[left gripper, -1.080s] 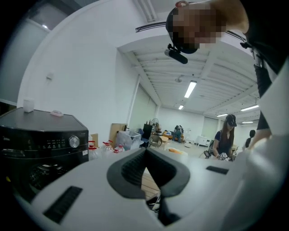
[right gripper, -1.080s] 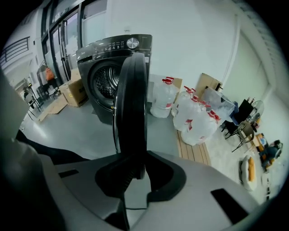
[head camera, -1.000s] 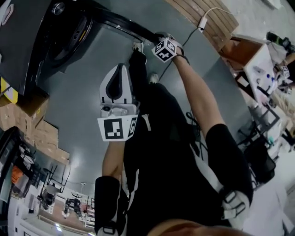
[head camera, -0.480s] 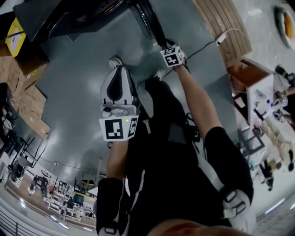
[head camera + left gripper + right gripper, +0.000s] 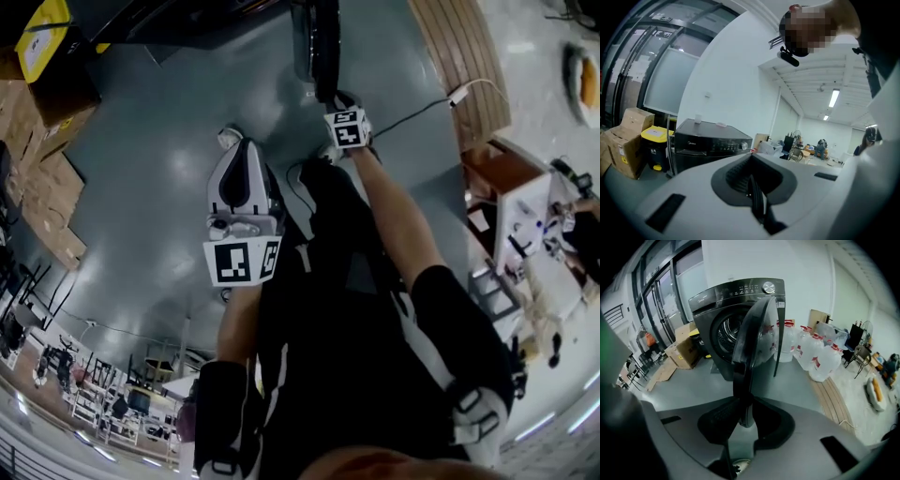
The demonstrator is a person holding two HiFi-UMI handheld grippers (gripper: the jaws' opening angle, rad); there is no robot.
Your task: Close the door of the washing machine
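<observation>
Right claw point(image 5: 744, 409), opening, seemingly grips door point(image 5: 754, 338) edge, unclear from head view; left claw point(image 5: 751, 180) closed.

I count one washing machine point(image 5: 710, 305) with one door point(image 5: 758, 331) and one round knob point(image 5: 768, 287) on its panel. On the floor beside it I make out at least four water jugs point(image 5: 824, 363); the door partly hides some, so I can't fix the number. In my left gripper view I see two cardboard boxes point(image 5: 621, 147), one yellow-lidded bin point(image 5: 656, 138) and two strip lights point(image 5: 833, 98) overhead. One cable with a white plug point(image 5: 457, 96) lies on the floor.
</observation>
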